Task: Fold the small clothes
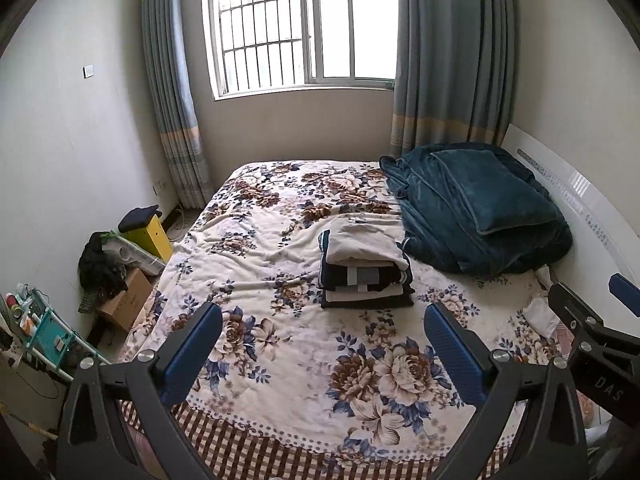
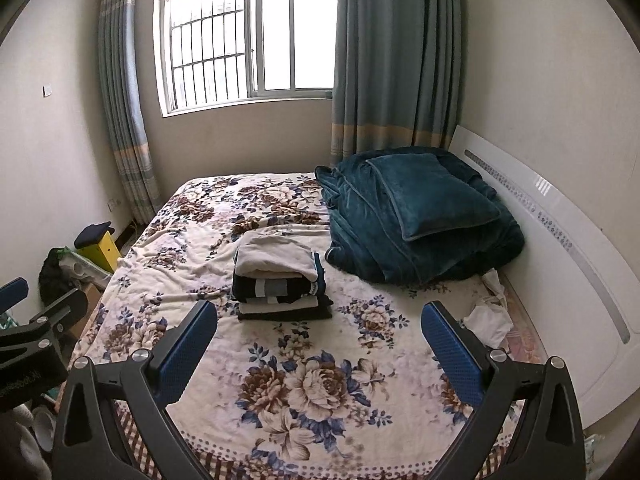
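A neat stack of folded clothes (image 1: 365, 270) (image 2: 280, 280), cream on top with dark and grey layers below, rests mid-bed on the floral blanket (image 1: 280, 344) (image 2: 312, 384). A crumpled white garment (image 2: 490, 316) (image 1: 540, 314) lies loose by the headboard side. My left gripper (image 1: 322, 316) hovers open over the near part of the bed, short of the stack, holding nothing. My right gripper (image 2: 318, 314) is likewise open and empty, just in front of the stack. Each gripper shows at the other view's edge.
A heaped teal blanket (image 2: 420, 216) with a pillow sits at the back right against the white headboard (image 2: 560, 232). Left of the bed on the floor stand a cardboard box (image 1: 128, 300), a yellow box (image 1: 154, 236), dark clothing and a teal rack (image 1: 48, 332). Window and curtains behind.
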`<state>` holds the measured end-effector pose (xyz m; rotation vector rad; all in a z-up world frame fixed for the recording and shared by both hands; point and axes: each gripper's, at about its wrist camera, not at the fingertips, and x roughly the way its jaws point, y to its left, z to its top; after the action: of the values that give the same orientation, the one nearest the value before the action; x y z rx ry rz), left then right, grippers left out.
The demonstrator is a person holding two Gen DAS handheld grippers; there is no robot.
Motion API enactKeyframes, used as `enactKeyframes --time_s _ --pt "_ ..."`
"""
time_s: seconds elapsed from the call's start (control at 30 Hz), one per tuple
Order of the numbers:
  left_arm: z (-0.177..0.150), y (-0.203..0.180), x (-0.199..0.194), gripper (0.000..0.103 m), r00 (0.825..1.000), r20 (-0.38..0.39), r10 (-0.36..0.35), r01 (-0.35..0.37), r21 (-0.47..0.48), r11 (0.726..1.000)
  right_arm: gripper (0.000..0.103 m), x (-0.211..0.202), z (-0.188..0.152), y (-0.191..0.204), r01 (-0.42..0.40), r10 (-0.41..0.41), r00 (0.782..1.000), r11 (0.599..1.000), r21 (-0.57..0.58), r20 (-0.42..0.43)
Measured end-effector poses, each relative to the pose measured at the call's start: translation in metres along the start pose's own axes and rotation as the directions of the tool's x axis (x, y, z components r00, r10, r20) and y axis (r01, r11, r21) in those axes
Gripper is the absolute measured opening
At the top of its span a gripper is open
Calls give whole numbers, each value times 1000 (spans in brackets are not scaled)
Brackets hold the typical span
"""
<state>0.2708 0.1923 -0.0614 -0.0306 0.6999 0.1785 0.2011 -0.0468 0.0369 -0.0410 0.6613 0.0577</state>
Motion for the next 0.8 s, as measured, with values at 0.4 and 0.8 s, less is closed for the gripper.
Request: enactKeyframes --time_s 0.4,0.8 --pt "6 1 -5 103 1000 10 6 -6 -12 1000 103 -2 1 -2 -9 9 1000 1000 4 -5" --pt "4 2 -4 103 1000 5 17 -17 -20 1000 103 -6 1 -3 -21 21 1000 1000 3 -15"
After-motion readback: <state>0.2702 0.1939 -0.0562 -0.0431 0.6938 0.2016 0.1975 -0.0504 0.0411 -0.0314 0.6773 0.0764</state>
